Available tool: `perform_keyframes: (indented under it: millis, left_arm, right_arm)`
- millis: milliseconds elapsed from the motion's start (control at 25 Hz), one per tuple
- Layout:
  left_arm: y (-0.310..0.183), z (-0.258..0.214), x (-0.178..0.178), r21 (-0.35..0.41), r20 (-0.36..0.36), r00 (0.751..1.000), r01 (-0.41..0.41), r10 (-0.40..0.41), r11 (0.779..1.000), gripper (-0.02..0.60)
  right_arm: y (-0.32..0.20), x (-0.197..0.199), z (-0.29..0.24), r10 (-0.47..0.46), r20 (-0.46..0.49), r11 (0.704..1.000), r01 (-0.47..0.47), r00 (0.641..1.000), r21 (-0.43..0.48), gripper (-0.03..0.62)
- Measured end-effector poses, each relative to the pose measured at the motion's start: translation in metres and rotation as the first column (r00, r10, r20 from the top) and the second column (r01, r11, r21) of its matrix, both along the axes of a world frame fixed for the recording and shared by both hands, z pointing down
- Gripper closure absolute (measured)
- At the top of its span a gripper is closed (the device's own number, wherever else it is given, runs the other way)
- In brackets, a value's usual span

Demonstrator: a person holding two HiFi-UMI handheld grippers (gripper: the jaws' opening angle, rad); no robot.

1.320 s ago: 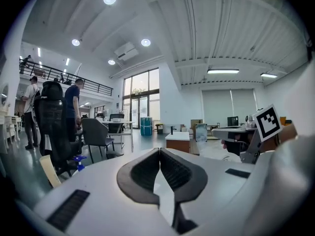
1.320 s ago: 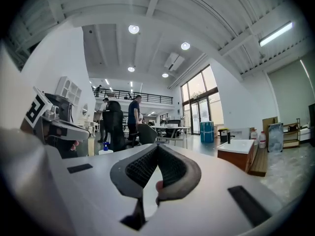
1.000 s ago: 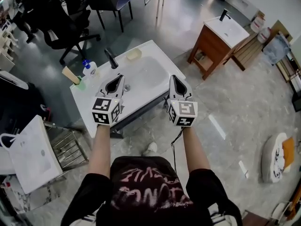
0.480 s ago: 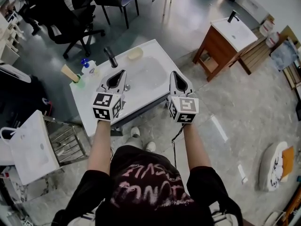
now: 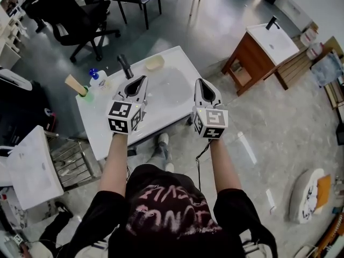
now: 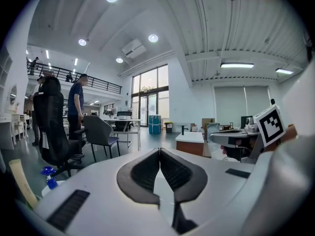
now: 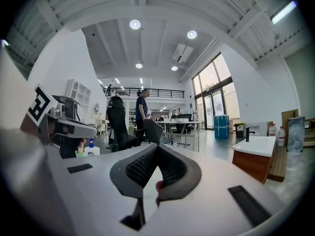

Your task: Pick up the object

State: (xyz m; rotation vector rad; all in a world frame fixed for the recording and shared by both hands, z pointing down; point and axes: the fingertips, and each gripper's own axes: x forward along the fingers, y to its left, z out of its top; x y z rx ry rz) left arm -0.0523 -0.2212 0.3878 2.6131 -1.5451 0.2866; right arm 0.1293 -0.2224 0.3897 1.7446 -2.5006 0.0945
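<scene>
While both claws hang closed over it, the white table (image 5: 97, 117) with its sunken basin (image 5: 166, 87) takes up the middle of the head view, slanting from near left to far right. A black office chair (image 5: 80, 20) stands beyond it on the grey floor, and a wooden vanity (image 5: 247, 63) with its own white top stands off to the right.

The left claw (image 5: 143, 78) points away from the person over the basin's left edge, its tips near the base of the black faucet (image 5: 124, 66). In the left gripper view the two ribbed pads meet at their tips (image 6: 159, 150) with nothing between them. The right claw (image 5: 199, 81) sits over the table's right side, well apart from the left one. Its pads are likewise pressed tip to tip (image 7: 156, 146) and hold nothing.

Which loose thing is the one to pick up cannot be told. All of them lie ahead and left of the claws, untouched:
- A white bottle (image 5: 98, 81) with a blue cap stands upright at the table's far left, long axis vertical.
- A pale yellow dish (image 5: 155, 63), shallow and roundish, rests at the far edge beyond the basin.
- A green cup (image 5: 87, 94) sits just left of the bottle.
- A flat beige stick (image 5: 73, 83) leans out of the cup, its free end tilted up and to the left, away from the bottle.
</scene>
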Motion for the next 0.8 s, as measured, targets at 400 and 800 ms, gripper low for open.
perform_keyframes:
  millis: [400,800]
  left_arm:
    - [-0.071,0.033,0.012,-0.062,-0.020,1.000,0.004,-0.005,0.998,0.565]
    - [-0.121,0.073,0.021,-0.137,-0.027,1.000,0.007,-0.010,0.991,0.566]
  right_arm:
    - [-0.069,0.010,0.025,0.008,-0.017,0.999,-0.009,1.000,-0.046,0.579]
    - [-0.117,0.014,0.058,0.011,-0.010,0.995,-0.012,1.000,-0.103,0.579]
